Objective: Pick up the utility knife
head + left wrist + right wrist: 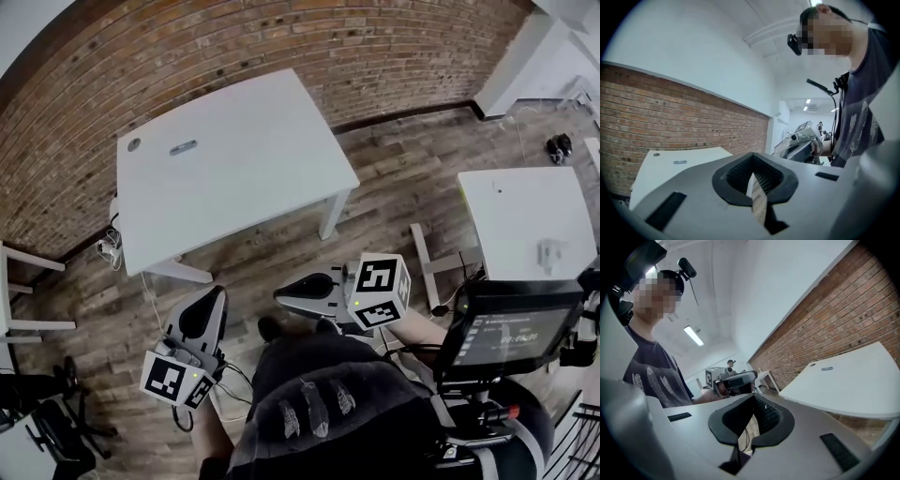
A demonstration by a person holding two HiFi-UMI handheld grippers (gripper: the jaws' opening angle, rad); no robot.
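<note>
The left gripper (212, 296) and the right gripper (281, 296) are held with jaws pressed together, and nothing is pinched in either. Both are kept over the wooden floor (394, 178), short of the white table (262, 178). The utility knife (183, 147) is seen well beyond them, lying near the table's wall-side edge.
</note>
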